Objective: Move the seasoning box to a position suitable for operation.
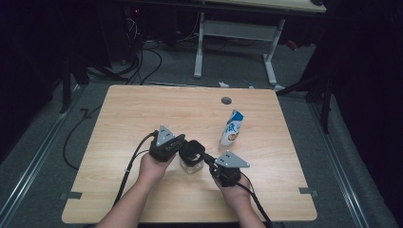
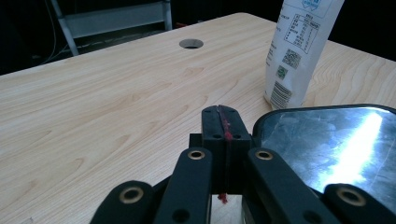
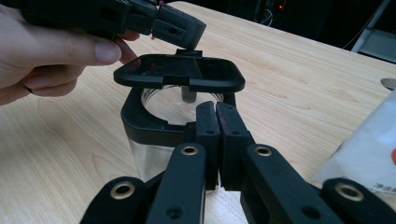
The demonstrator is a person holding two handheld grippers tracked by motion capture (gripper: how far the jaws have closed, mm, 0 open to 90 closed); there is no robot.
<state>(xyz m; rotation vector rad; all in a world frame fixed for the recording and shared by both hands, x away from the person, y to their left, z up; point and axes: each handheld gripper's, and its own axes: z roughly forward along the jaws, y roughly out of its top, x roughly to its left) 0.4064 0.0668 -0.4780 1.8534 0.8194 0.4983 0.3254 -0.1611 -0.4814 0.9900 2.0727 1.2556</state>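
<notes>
A clear glass jar with a black square collar stands on the wooden table between my two grippers. Its black lid is tilted up off the collar, so the round mouth shows beneath; the lid's glossy top lies just right of my left gripper. That gripper is shut and empty, its tip at the lid's far left edge. My right gripper is shut too, with nothing between the jaws, and its tip sits at the lid's near rim.
A blue and white milk carton stands upright just behind and right of the jar, also close in the left gripper view. A round cable hole sits near the table's far edge. White desk legs stand beyond.
</notes>
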